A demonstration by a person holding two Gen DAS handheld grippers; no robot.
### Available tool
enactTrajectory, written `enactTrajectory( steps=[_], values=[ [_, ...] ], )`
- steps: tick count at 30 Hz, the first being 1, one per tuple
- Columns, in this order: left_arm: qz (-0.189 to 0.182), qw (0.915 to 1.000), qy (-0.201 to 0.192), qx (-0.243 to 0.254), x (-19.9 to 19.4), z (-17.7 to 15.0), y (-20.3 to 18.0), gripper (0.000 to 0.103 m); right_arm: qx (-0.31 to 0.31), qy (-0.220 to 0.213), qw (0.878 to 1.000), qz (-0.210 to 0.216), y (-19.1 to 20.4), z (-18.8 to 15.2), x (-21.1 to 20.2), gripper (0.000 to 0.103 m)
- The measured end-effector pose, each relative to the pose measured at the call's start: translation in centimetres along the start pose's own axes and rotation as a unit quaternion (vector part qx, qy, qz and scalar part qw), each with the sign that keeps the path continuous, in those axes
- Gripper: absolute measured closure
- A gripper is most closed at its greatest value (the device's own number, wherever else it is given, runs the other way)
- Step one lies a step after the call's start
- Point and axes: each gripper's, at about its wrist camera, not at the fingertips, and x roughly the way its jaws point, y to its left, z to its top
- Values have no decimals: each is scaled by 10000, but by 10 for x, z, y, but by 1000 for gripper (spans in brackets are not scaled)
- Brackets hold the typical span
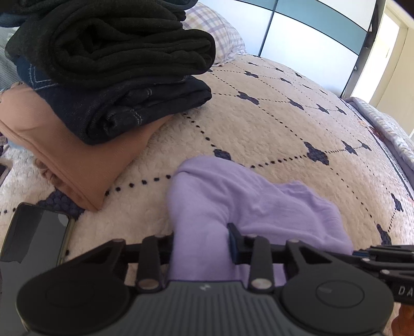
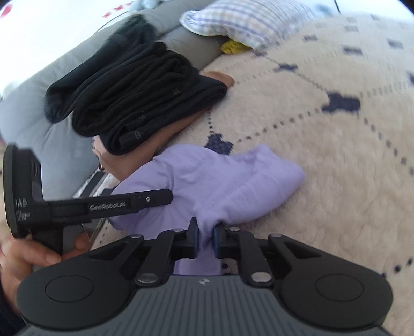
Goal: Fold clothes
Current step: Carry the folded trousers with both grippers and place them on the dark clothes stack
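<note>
A lilac garment [image 1: 248, 201] lies bunched on the cream bedspread [image 1: 284, 124]. My left gripper [image 1: 201, 243] is shut on a thick fold at its near edge. The fold fills the gap between the jaws and hides the left fingertip. In the right wrist view my right gripper [image 2: 205, 237] is shut on a narrow pinch of the same lilac garment [image 2: 220, 178]. There the left gripper's finger [image 2: 145, 201] reaches across the cloth from the left, and a hand [image 2: 26, 256] holds it. Part of the right gripper's fingers [image 1: 377, 254] shows at the right edge of the left wrist view.
A stack of folded clothes sits close on the left: a black knit [image 1: 116, 46], dark jeans [image 1: 145, 108] and a tan garment [image 1: 64, 150]. A phone [image 1: 33, 232] lies near the stack. A checked pillow [image 2: 245, 20] and a grey headboard [image 2: 51, 103] are behind it.
</note>
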Motion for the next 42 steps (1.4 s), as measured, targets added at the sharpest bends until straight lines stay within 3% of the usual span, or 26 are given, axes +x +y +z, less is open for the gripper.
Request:
enactTrajectory(
  steps=[6, 15, 18, 23, 26, 29, 32, 34, 35, 37, 39, 40, 42],
  values=[
    [-274, 9984, 9, -491, -12, 4, 2, 84, -630, -304, 9973, -240, 19, 10, -28, 95],
    [-1044, 9885, 9, -1092, -41, -1, -3, 86, -469, -683, 9962, -270, 23, 37, -67, 96],
    [-1206, 9850, -337, -1188, -71, 6, -3, 86, -557, -807, 9951, -106, 35, 59, -82, 96],
    [-1401, 9720, -1352, -1312, -153, 48, 15, 86, -1083, -1269, 9850, 445, 81, 124, -106, 96],
    [-1207, 9577, -2287, -1263, -209, 92, 32, 86, -1526, -1710, 9702, 782, 118, 177, -108, 96],
    [-789, 9426, -3016, -1198, -246, 134, 48, 86, -1992, -2188, 9487, 1111, 159, 233, -103, 96],
    [-219, 9334, -3298, -1396, -254, 167, 66, 82, -2363, -2512, 9294, 1312, 197, 280, -81, 95],
    [398, 9409, -3072, -1371, -230, 182, 72, 78, -2263, -2366, 9375, 1181, 210, 301, -42, 90],
    [735, 9484, -2820, -1250, -210, 188, 74, 66, -2111, -2174, 9479, 979, 208, 311, -15, 85],
    [1162, 9599, -2282, -1140, -172, 192, 82, 52, -1877, -1712, 9672, 74, 191, 318, 43, 49],
    [1430, 9618, -1925, -1325, -149, 183, 97, 53, -1621, -1161, 9741, -1068, 163, 312, 92, 54],
    [1407, 9604, -1957, -1396, -148, 176, 104, 52, -1421, -1121, 9771, -1118, 146, 304, 97, 55],
    [1129, 9512, -2449, -1498, -167, 163, 113, 41, -1076, -1513, 9815, -463, 113, 282, 76, 53]
  ],
)
